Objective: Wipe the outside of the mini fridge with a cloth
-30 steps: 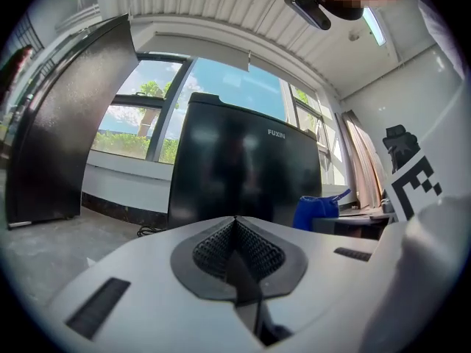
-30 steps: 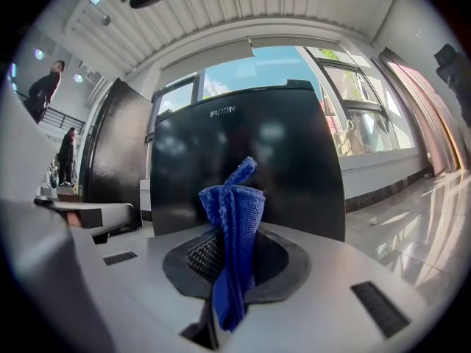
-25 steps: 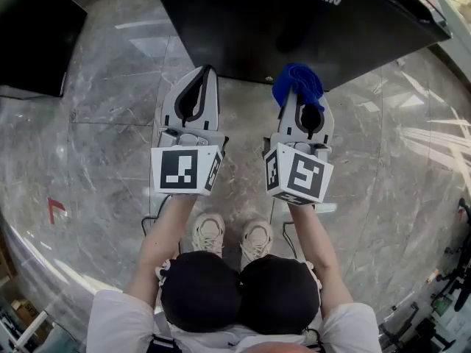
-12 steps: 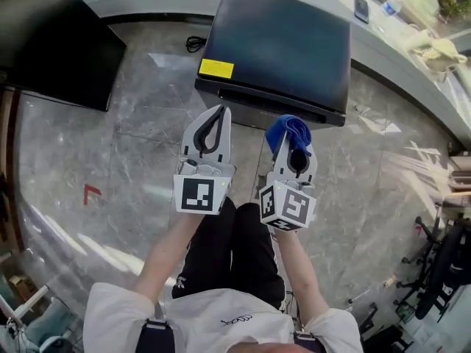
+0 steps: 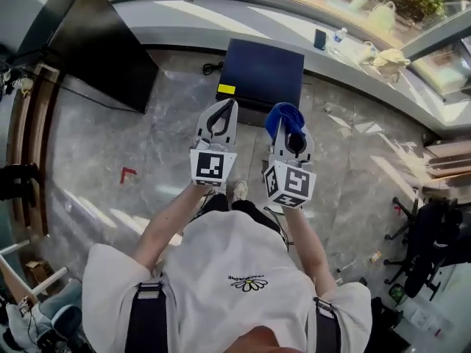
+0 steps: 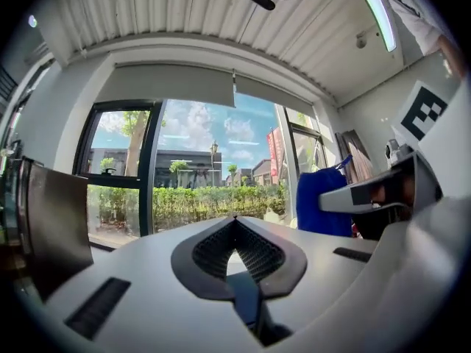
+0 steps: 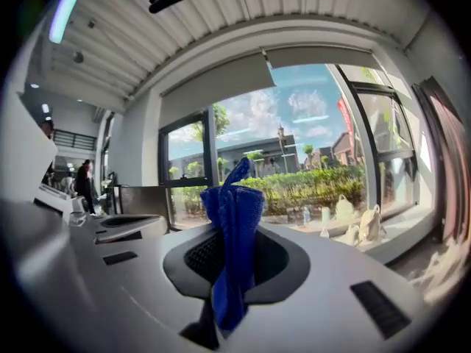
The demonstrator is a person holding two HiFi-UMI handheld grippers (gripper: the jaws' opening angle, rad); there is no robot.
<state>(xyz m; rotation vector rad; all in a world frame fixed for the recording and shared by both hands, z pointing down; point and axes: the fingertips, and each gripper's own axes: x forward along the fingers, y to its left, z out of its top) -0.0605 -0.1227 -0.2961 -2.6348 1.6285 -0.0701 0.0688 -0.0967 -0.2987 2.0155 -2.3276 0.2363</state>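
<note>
The mini fridge (image 5: 265,68) stands on the floor in the upper middle of the head view, a dark box seen from above with a yellow sticker (image 5: 227,89) at its lower left corner. Its far side is close to the pale ledge (image 5: 221,22) that curves under the windows. The blue cloth (image 5: 284,116) shows just below the fridge in the frame, bunched at the tip of the right gripper (image 5: 288,125), and its upper edge overlaps the fridge's near edge in the picture. In the right gripper view the jaws are clamped on the cloth, which stands up between the pads as a folded strip and hangs down behind them, with windows and a green hedge beyond. The left gripper (image 5: 225,111) is held just beside the right one, to its left in the frame, and points the same way. In the left gripper view its jaws are closed tip to tip with nothing between them. The person's bare forearms and white T-shirt (image 5: 235,271) fill the lower middle. The grey marble floor (image 5: 154,134) carries a red mark (image 5: 128,173) at centre left, a black cable (image 5: 212,68) lies left of the fridge, and a large black cabinet (image 5: 110,50) stands at upper left
</note>
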